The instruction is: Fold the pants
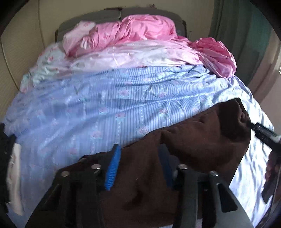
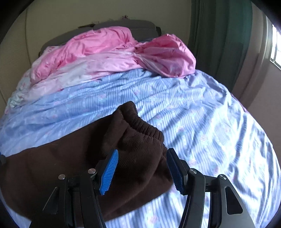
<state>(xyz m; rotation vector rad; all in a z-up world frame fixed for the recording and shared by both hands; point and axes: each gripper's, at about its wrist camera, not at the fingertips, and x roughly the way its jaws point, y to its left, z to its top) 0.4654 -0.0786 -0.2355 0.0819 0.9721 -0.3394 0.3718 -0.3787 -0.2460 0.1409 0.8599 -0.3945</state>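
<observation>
Brown pants (image 2: pixel 84 157) lie between both grippers' spread fingers (bedspread (image 2: pixel 193 108) beneath).

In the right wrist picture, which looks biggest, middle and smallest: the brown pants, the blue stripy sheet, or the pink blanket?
1. Blue stripy sheet
2. Brown pants, though they lie nearest the camera
3. Pink blanket, though it lies farthest away

Bed (image 2: pixel 202 108) covered by a blue striped floral sheet (image 1: pixel 98 112), wrinkled throughout. Crumpled pink satin bedding (image 2: pixel 108 47) lies heaped along the head edge, against a grey headboard (image 1: pixel 112 14). Cream walls (image 2: pixel 52 17) stand behind and beside the bed. A green curtain (image 2: pixel 219 35) hangs past the right edge, next to a bright window (image 2: pixel 275 50); daylight brightens the sheet's right side.
</observation>
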